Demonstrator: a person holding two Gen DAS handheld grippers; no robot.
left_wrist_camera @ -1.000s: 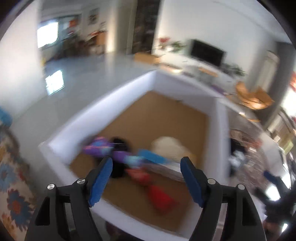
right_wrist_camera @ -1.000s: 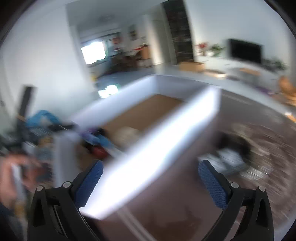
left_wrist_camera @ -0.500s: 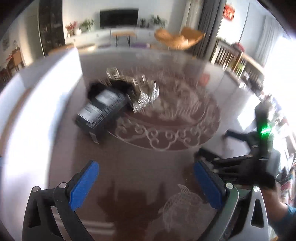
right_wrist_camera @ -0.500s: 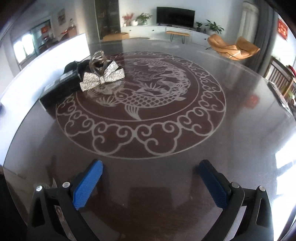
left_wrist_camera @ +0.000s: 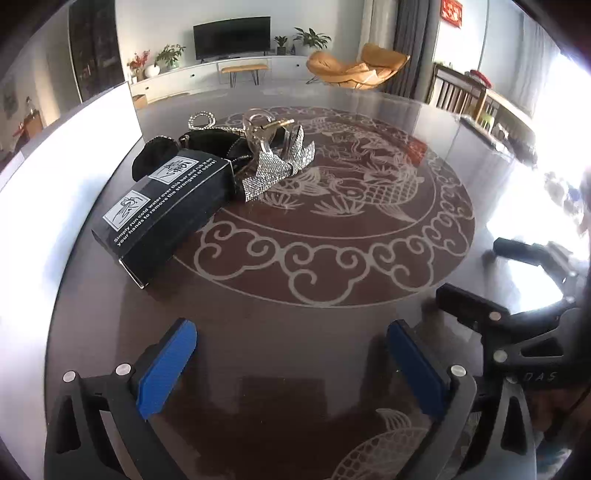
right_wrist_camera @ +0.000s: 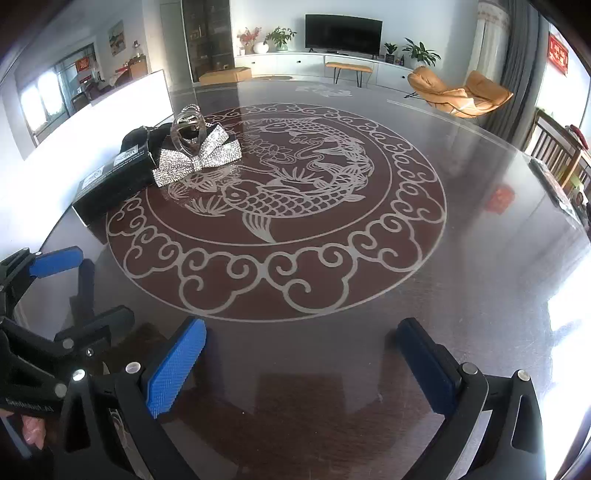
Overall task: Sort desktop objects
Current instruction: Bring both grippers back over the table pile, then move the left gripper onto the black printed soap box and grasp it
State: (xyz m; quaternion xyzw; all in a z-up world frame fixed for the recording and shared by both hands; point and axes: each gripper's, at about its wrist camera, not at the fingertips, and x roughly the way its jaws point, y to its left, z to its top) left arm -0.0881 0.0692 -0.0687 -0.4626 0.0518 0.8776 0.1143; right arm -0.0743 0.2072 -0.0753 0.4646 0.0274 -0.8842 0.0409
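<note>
A round, dark, glossy tabletop [right_wrist_camera: 480,229] fills most of both views. Its middle carries a large reddish-brown disc with a pale fish design ringed by curling cloud scrolls, and bright window light glares off its right side. Beyond it lies a living room: one flat television [right_wrist_camera: 343,31] on a long white low cabinet, several potted plants, two orange lounge chairs [right_wrist_camera: 458,92] at the upper right, a dark shelf unit at the upper left and wooden chairs at the right edge. A white box wall [left_wrist_camera: 62,177] runs along the left side of the frames, beside the tabletop's edge.

The things to sort sit in one cluster at the upper left of the tabletop, close to that white wall. There is one long black carton [left_wrist_camera: 166,206] with white printed text and two small white panels, lying flat. Touching its far end is one sparkling rhinestone bow [right_wrist_camera: 195,160], and one clear, rounded piece [right_wrist_camera: 186,134] stands just behind the bow. One black soft item [left_wrist_camera: 155,157] lies behind the carton, with a beaded loop [left_wrist_camera: 201,120] at the far side of the pile; what these are exactly I cannot tell.

The left tongs [left_wrist_camera: 291,362] are spread wide at the bottom of their view, blue pads apart, nothing between them. The right tongs [right_wrist_camera: 299,360] are likewise spread and empty, well apart from the cluster.
</note>
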